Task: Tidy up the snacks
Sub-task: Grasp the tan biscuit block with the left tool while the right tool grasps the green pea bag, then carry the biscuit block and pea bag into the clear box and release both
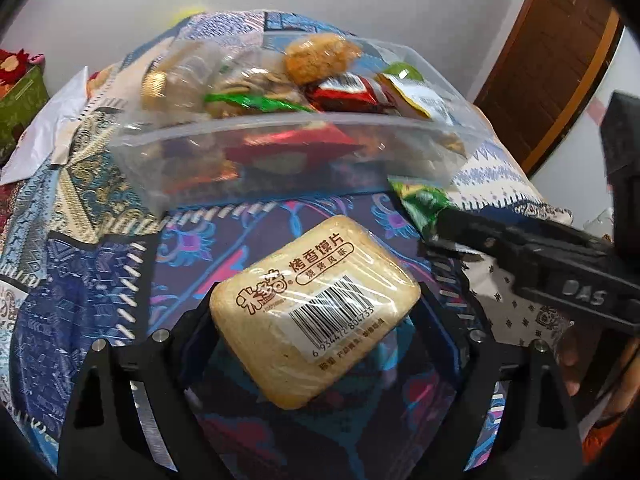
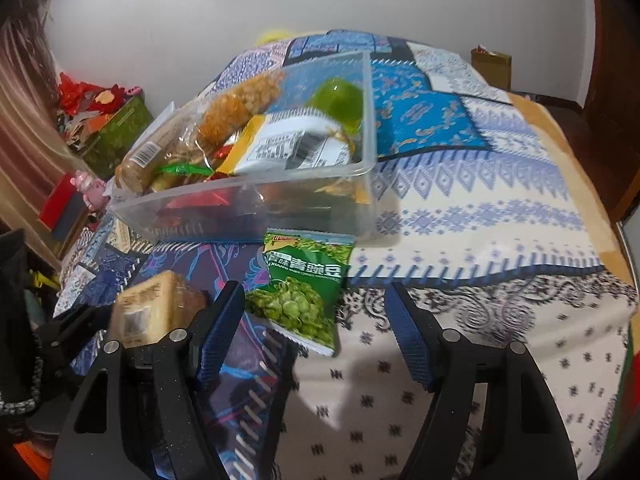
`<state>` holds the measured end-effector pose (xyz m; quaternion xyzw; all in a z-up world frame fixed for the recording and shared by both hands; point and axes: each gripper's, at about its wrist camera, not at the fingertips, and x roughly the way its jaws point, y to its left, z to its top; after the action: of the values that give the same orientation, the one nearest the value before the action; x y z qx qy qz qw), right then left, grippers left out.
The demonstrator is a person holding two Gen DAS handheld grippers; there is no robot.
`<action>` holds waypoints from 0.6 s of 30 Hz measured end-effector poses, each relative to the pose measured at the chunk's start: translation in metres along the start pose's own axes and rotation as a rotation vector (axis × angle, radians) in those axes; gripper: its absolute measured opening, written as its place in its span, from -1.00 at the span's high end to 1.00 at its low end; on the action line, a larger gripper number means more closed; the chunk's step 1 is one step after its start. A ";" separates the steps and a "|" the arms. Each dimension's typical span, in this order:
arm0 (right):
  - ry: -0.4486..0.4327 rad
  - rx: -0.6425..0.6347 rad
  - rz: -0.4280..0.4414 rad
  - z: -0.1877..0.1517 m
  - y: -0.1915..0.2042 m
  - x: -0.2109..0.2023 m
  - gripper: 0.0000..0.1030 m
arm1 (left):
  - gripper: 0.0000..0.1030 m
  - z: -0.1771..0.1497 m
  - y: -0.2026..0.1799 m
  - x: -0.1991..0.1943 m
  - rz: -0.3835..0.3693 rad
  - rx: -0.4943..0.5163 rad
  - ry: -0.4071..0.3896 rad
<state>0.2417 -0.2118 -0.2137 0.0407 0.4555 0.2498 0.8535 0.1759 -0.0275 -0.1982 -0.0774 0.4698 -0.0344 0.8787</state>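
My left gripper (image 1: 316,320) is shut on a pale wrapped bread-slice snack (image 1: 316,308) with a barcode and holds it above the patterned cloth, in front of a clear plastic box (image 1: 224,132). The box holds several snacks. The held snack also shows in the right wrist view (image 2: 156,308), at the left. My right gripper (image 2: 314,320) is open and empty, just short of a green pea packet (image 2: 304,288) that lies against the box's (image 2: 360,168) front wall. The right gripper's arm shows in the left wrist view (image 1: 540,256), beside the green packet (image 1: 420,204).
The patterned cloth (image 2: 480,208) covers a table. A green tin (image 2: 116,136) and red items (image 2: 64,208) stand beyond its left edge. A white sheet (image 1: 52,128) lies at the far left. A brown door (image 1: 552,60) is at the right.
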 end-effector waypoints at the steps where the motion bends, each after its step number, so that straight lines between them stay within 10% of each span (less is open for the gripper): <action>1: 0.004 0.000 0.007 0.000 0.001 0.004 -0.34 | -0.72 0.000 0.002 -0.003 0.002 0.000 -0.008; 18: -0.030 -0.106 0.019 -0.008 0.026 -0.016 0.32 | -0.73 0.022 0.015 -0.047 0.016 -0.022 -0.118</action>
<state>0.2182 -0.1972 -0.1984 0.0036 0.4283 0.2813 0.8587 0.1678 -0.0040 -0.1506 -0.0849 0.4180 -0.0175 0.9043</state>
